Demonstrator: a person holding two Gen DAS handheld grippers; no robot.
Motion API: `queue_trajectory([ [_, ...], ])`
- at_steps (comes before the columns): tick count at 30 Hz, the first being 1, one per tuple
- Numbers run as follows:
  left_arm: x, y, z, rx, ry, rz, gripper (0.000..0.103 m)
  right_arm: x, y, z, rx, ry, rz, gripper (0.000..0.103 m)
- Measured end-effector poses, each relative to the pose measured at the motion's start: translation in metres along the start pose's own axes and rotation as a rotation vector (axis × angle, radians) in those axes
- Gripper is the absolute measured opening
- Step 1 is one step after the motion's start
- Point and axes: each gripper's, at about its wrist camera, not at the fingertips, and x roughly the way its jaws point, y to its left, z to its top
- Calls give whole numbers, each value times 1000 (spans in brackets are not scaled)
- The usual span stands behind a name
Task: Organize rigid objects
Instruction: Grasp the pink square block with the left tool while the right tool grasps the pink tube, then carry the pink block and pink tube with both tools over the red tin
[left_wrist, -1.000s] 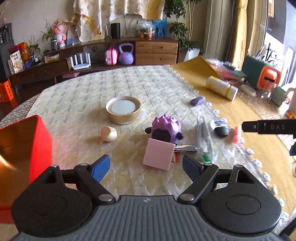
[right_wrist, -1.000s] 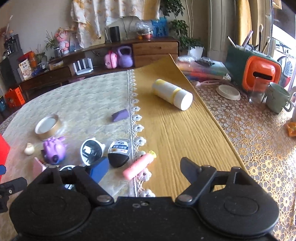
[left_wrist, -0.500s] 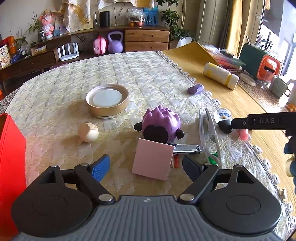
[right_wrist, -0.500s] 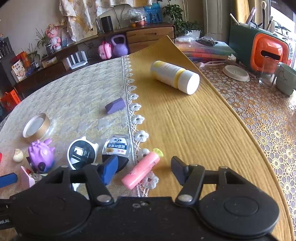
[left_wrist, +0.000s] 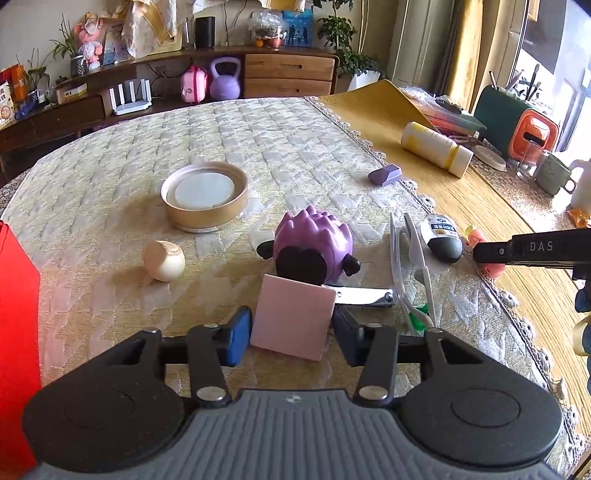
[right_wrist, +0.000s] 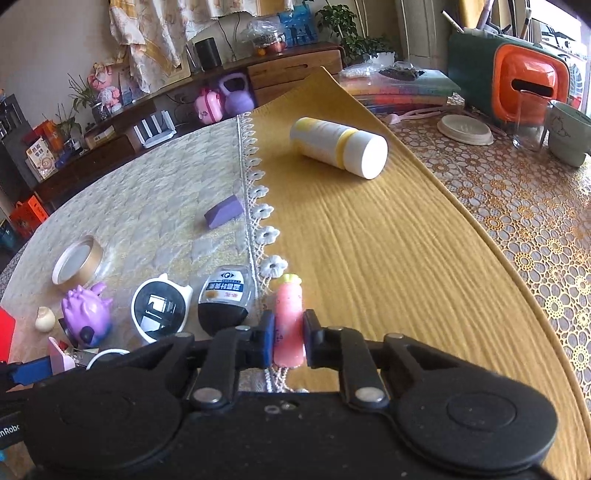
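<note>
My left gripper (left_wrist: 291, 334) has its jaws against both sides of a pink square tile (left_wrist: 293, 319) that leans up off the cloth, in front of a purple spiky toy (left_wrist: 314, 247). My right gripper (right_wrist: 288, 341) is shut on a pink tube with a yellow cap (right_wrist: 289, 317) at the lace edge of the cloth. A nail clipper (left_wrist: 364, 295) lies behind the tile. A gold-rimmed round lid (left_wrist: 205, 194), a small shell (left_wrist: 163, 255), a purple block (left_wrist: 385, 174) and a black-capped bottle (right_wrist: 225, 299) lie on the quilted cloth.
A red box (left_wrist: 16, 332) stands at the left edge. A white and yellow bottle (right_wrist: 338, 146) lies on the yellow mat (right_wrist: 388, 240). A round white mirror (right_wrist: 160, 308) lies by the black-capped bottle. Cups and an orange holder (right_wrist: 530, 85) stand far right.
Both grippers moved forward and closed: the left jaws came in onto the pink tile, the right jaws closed on the pink tube.
</note>
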Motion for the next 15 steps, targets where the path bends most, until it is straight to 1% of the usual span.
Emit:
queue_trajectory([
  [1,0,0,0,-2,3,3,41,0,0,0,-2,-1,-2,16],
  [2,-1,-1,1,-1,5,5,40,-2,0,0,-3,-5,-8,16],
  [7,-6,-1,1,6,2,29,40,-14,1,-2,-5,-22,-7,15],
  [9,-10,0,1,-1,2,28,40,-21,3,-4,-13,-25,-4,15],
  [15,-35,6,1,-34,-3,19,40,-53,20,-8,-46,-42,57,16],
])
